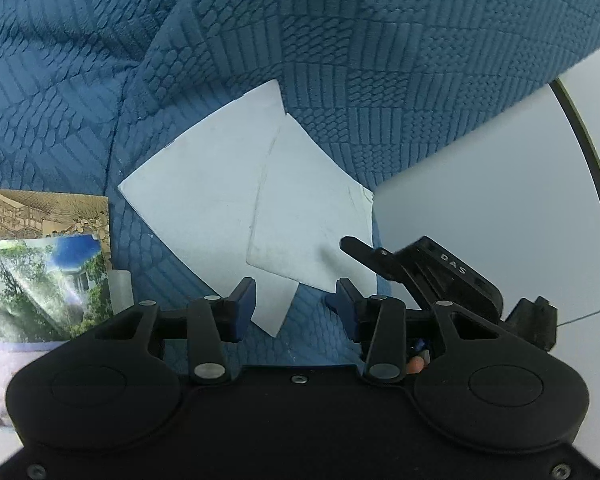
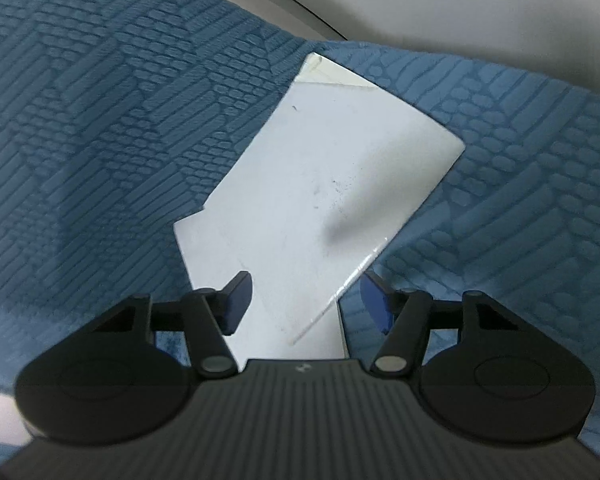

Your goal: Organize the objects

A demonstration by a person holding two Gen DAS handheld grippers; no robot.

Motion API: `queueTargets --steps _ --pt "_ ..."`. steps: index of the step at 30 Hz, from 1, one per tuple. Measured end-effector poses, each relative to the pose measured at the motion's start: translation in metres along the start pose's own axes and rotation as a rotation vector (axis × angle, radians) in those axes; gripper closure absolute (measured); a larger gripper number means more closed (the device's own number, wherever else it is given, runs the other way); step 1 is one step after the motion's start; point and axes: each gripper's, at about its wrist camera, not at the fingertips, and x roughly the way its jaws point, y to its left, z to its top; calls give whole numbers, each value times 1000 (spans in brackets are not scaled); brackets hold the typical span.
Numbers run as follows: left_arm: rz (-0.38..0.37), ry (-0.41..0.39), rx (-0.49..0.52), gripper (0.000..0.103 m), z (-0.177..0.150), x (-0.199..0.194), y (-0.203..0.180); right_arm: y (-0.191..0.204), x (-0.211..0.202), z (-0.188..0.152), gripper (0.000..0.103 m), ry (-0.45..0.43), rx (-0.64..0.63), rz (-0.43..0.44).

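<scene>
Two white cards (image 1: 236, 200) lie overlapped on the blue textured cloth (image 1: 380, 40), near its edge by the white worktop (image 1: 480, 200). Left hand-held gripper (image 1: 296, 308) and right hand-held gripper (image 2: 306, 300) straddle card corners, jaws apart, not clamping. Picture cards (image 1: 40, 260) sit left.

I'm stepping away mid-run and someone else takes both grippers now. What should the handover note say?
Left gripper: jaws apart over the near corner of the lower white card, no grip visible.
Right gripper: jaws apart, straddling the near end of the upper white card, pads not pressing.
The two cards overlap face down on the blue textured cloth. Two picture postcards lie at the left.
Done: nothing visibly sorted.
Left: lift the cards and gather them.
</scene>
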Motion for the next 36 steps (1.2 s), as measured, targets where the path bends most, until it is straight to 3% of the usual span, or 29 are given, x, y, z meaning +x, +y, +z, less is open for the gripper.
queueTargets --steps 4,15,18,20,27,28,30,32,36 --pt "-5 12 -20 62 3 4 5 -5 12 0 40 20 80 -3" --pt "-18 19 -50 62 3 3 12 -7 20 4 38 -24 172 54" --pt "-20 16 -50 61 3 3 13 -2 12 8 41 -77 145 149" --pt "-20 14 -52 61 5 4 13 2 7 12 41 -99 124 164" --pt "16 6 -5 63 11 15 10 -3 -3 30 40 -85 116 88" --pt "28 3 15 63 13 20 7 -2 -6 43 40 -74 56 43" --pt "49 0 45 65 15 29 1 -2 -8 48 41 -71 30 41" --pt "63 1 63 69 16 39 -3 6 -10 62 40 -50 -127 -37" --pt "89 -1 82 77 14 59 -8 -2 -10 72 40 -25 -253 -122"
